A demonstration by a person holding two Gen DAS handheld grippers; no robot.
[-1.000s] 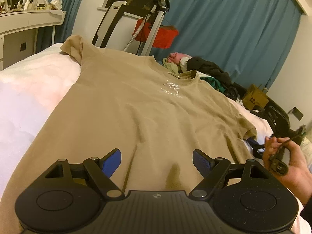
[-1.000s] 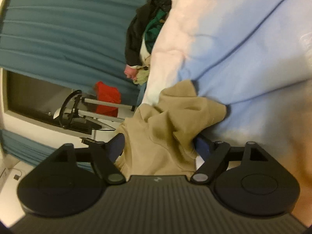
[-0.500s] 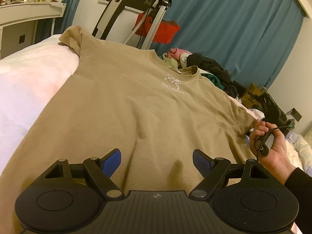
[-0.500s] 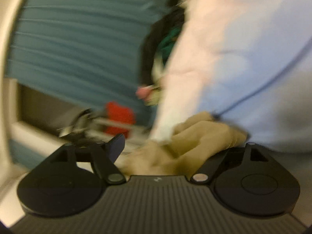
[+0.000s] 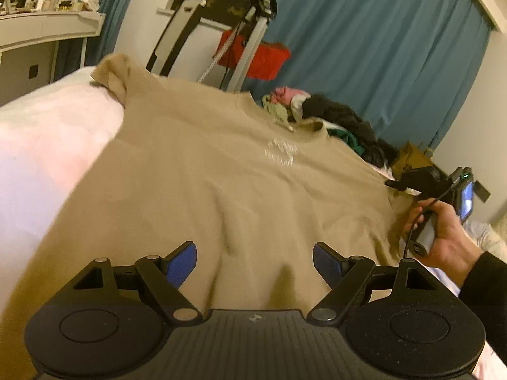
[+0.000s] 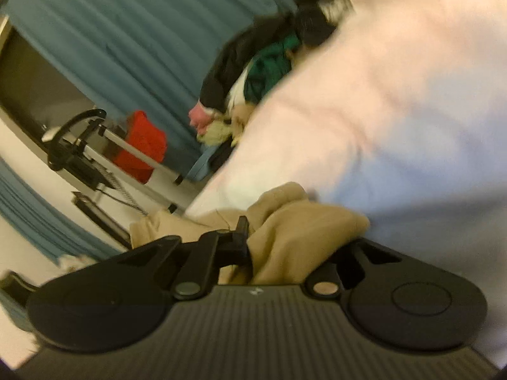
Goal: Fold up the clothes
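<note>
Pinching the tan T-shirt's (image 5: 206, 190) right sleeve (image 6: 294, 237) in its closed jaws, the right gripper (image 6: 250, 253) seemed set to carry it inward over the shirt, spread flat ahead of the wide-open left gripper (image 5: 255, 262).

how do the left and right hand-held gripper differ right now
The left hand-held gripper has its blue-padded jaws spread wide and holds nothing; the right hand-held gripper has its jaws drawn together on a bunched sleeve of the tan t-shirt. The left hovers over the shirt's flat lower body; the right sits at the shirt's edge by the pale bedding. Both are black, and both are at the same shirt.
</note>
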